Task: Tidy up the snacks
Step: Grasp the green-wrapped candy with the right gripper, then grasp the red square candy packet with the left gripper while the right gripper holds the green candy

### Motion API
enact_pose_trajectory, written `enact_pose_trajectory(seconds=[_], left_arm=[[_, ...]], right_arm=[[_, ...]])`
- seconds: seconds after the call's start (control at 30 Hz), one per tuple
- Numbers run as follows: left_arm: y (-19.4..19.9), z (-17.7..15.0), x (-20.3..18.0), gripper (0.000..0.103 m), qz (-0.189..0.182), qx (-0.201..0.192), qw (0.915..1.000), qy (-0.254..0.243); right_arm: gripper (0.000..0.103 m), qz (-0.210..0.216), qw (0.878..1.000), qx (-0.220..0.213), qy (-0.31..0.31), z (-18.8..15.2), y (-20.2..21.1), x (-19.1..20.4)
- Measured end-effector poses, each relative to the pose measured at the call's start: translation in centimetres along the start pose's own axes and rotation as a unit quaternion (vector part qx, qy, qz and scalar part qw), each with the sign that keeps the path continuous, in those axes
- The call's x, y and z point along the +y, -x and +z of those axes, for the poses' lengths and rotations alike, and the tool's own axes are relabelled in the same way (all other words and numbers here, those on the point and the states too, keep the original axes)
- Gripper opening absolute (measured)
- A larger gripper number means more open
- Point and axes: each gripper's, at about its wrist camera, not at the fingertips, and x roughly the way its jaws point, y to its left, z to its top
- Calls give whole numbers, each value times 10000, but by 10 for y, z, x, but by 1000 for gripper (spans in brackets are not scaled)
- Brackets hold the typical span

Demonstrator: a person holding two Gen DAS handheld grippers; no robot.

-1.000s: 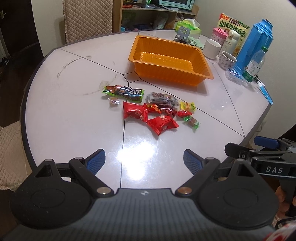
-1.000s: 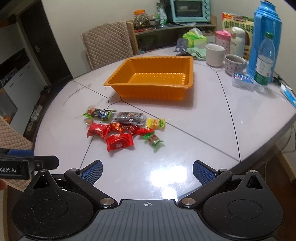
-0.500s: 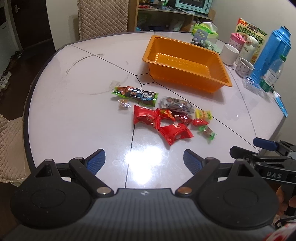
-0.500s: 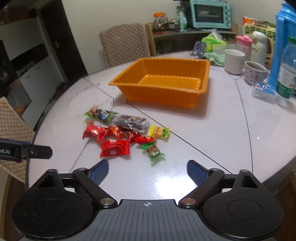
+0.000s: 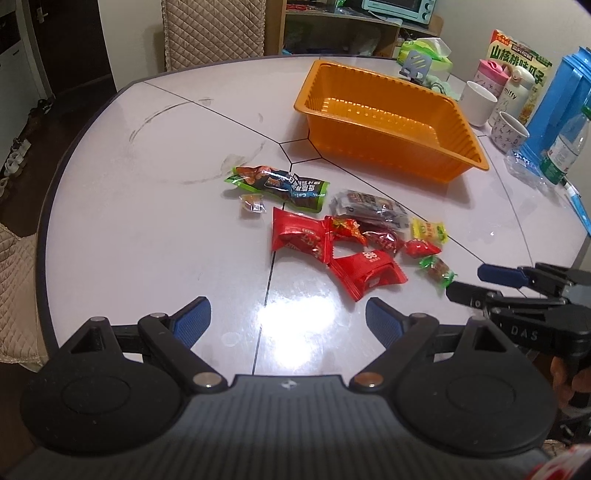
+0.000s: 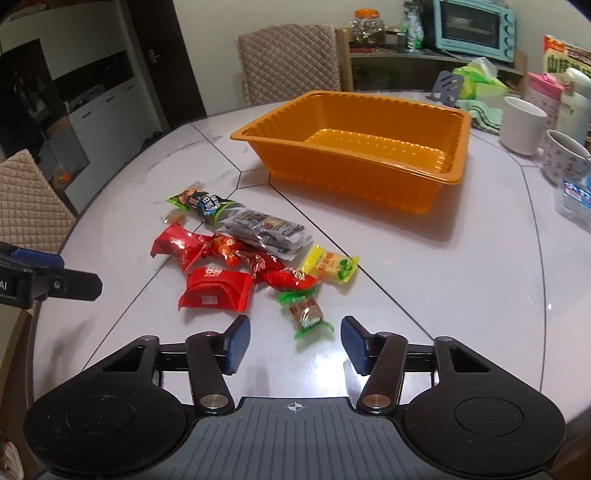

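A heap of wrapped snacks lies mid-table: red packets, a green-blue bag, a clear dark pack, a yellow sweet and a small green-ended candy. The empty orange tray stands beyond. My right gripper hovers just short of the green-ended candy, its jaws closing with nothing between them. My left gripper is open, near the red packets, holding nothing.
At the back right stand a white cup, a patterned mug, a blue flask, a water bottle and a snack box. Quilted chairs ring the round table. A shelf with a toaster oven sits behind.
Both grippers have dropped and moved in toward the snack heap, which looks larger. The right gripper's jaws have narrowed, and the green-ended candy now lies just ahead of them.
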Motion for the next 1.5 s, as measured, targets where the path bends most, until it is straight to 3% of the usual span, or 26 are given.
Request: enact_pose_trajectory(seconds=[0.13,0.47,0.8,1.13,1.3,1.5], left_arm=[[-8,0,2,89,30,20,10000,43],[-21,-2,5,86,53,9,10000,15],[-34,4,-11,83,-199,-16,9992,-333],[-53,12,-37,75,-514,-36,9943,-931],[-63,18,-53,71,-767,-170,9858,-1486],[-79,24,-68,59,-965,-65,9780,-1847]], right_arm=[[48,21,9998,61,183,5,-15,-3],[43,-23,9991,137,393,7,-38,-3],[21,-97,9983,125,554,3,-40,-2],[21,-156,9997,121,112,-3,-18,-16],[21,-247,9994,111,-192,-7,-6,-29],[21,-443,9984,117,-345,-11,3,-40]])
